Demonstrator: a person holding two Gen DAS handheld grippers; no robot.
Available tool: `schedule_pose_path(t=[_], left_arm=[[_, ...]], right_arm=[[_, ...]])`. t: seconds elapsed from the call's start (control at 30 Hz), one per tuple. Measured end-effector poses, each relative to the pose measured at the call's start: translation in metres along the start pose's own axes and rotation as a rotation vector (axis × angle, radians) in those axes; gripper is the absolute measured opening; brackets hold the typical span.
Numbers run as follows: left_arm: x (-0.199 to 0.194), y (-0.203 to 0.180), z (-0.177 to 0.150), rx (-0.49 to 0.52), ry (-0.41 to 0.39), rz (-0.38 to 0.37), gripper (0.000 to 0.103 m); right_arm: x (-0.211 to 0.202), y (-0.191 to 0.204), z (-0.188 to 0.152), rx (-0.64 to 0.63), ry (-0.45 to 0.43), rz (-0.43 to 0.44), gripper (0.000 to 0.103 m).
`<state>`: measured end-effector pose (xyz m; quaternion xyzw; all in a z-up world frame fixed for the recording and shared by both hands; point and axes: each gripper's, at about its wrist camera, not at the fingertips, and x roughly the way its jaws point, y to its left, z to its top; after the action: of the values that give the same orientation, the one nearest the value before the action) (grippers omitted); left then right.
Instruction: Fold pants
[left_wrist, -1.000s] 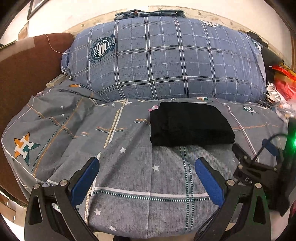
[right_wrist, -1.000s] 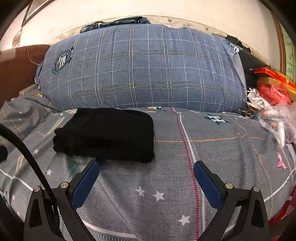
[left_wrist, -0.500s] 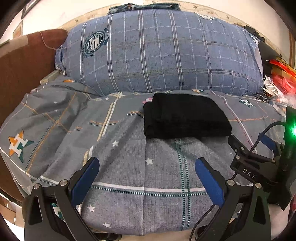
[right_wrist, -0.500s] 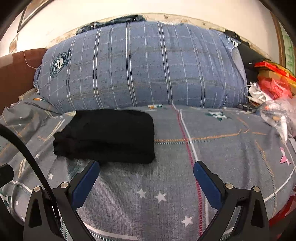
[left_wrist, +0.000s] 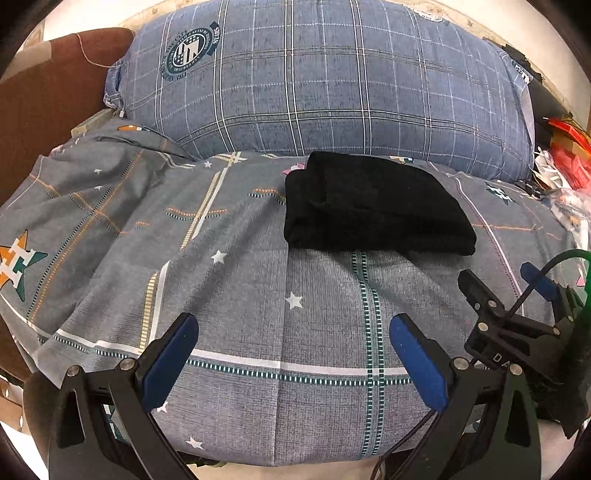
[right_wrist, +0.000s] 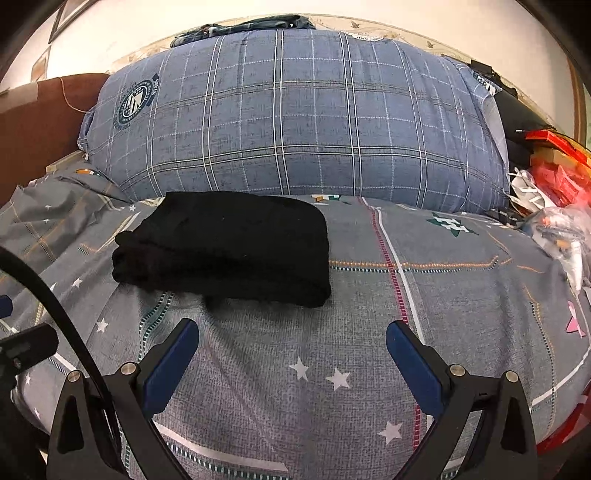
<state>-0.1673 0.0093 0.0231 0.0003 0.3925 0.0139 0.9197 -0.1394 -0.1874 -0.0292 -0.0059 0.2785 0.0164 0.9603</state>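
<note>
My left gripper (left_wrist: 293, 354) and right gripper (right_wrist: 291, 350) both have jaws wide open, holding nothing. The folded black pants (right_wrist: 225, 247) sit on the bed (left_wrist: 258, 295), well ahead of both.

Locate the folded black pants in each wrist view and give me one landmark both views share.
Left wrist view: the black pants lie right of centre on the grey bedspread, beyond the open left claw.
Right wrist view: they lie left of centre, beyond the open right claw.
Shared landmark: the blue plaid pillow behind the pants.
</note>
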Motion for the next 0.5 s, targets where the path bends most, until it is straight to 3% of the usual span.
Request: schedule_pose_path(t=[0.27, 0.4, 0.5], left_arm=[[0.015, 0.017, 0.008, -0.027, 0.021, -0.031, 0.103], [0.027, 0.037, 0.03, -0.045, 0.008, -0.06, 0.103], [0.048, 0.056, 0.062, -0.112, 0.034, -0.152, 0.103]], right_arm=[[-0.003, -0.005, 0.003, 0.02, 0.004, 0.004, 0.103], [-0.005, -0.019, 0.023, 0.068, 0.01, 0.08, 0.103], [0.016, -0.028, 0.052, 0.108, 0.076, 0.166, 0.103]])
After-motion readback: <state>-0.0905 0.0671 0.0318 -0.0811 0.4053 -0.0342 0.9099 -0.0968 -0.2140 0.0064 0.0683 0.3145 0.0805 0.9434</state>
